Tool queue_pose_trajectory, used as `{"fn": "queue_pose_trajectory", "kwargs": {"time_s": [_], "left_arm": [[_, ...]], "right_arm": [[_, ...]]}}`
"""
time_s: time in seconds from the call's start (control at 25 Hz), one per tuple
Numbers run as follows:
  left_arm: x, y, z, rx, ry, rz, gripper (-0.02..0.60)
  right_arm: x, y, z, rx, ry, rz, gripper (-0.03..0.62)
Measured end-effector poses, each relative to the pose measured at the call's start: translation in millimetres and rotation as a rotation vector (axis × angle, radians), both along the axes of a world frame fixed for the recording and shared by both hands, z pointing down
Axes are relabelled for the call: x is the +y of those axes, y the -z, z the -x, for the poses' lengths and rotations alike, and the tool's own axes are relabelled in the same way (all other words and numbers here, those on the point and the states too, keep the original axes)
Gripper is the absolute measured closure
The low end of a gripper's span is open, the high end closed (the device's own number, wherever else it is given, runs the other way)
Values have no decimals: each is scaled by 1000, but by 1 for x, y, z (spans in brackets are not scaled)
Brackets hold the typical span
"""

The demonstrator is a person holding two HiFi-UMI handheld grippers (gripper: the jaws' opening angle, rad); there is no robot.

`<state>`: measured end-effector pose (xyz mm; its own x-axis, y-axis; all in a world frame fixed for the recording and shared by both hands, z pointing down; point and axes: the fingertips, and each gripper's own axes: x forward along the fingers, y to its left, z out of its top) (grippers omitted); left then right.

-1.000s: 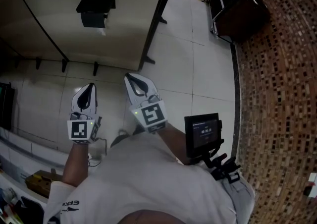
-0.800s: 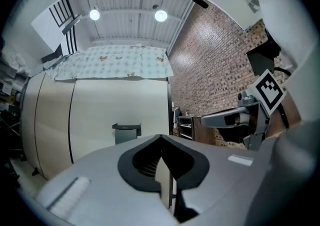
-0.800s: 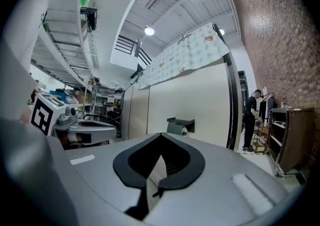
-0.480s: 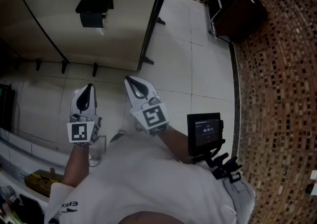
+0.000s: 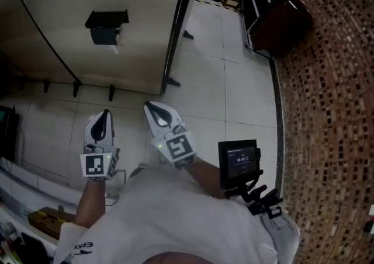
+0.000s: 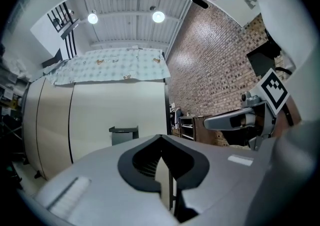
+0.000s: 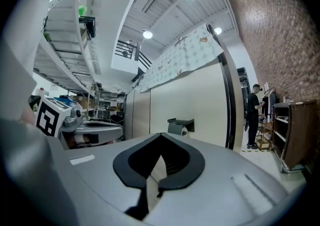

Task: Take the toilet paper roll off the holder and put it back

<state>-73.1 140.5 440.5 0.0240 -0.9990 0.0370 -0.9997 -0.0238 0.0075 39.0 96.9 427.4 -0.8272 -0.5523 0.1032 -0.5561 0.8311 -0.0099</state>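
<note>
Not much has changed over the last second tbh. The black wall-mounted toilet paper holder [image 5: 106, 25] sits a touch lower in the head view than it did, and both claws have slid down the frame with it, so the gap to it looks about the same. The left gripper [image 5: 104, 113] and right gripper [image 5: 151, 106] were pinched fully shut with nothing in them then, and they're the same now. The white toilet paper roll [image 7: 183, 131] is on the holder, well away from both, so this fits either heading in to pull it off or backing away after re-hanging it. Room-wise, there's wide pale tiled floor [image 5: 222, 99] ahead. The cream partition panel [image 5: 64, 0] carries the holder, and its dark upright edge post [image 5: 178, 29] and little black feet [image 5: 111, 90] are the bits you could clip. The brown brick wall [image 5: 327, 111] is way off to the right.
</note>
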Motion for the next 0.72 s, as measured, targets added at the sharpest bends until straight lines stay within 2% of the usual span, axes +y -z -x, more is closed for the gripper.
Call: {"fn": "queue_pose_trajectory", "kwargs": {"time_s": [0.28, 0.52, 0.72], "left_arm": [[-7, 10, -11, -37, -10, -10, 578], [-12, 16, -16, -36, -2, -28, 580], [-14, 16, -23, -50, -6, -24, 579]], "right_arm": [[-8, 8, -8, -23, 3, -3, 582], [-14, 9, -16, -13, 4, -20, 582], [-15, 14, -17, -62, 14, 11, 582]]}}
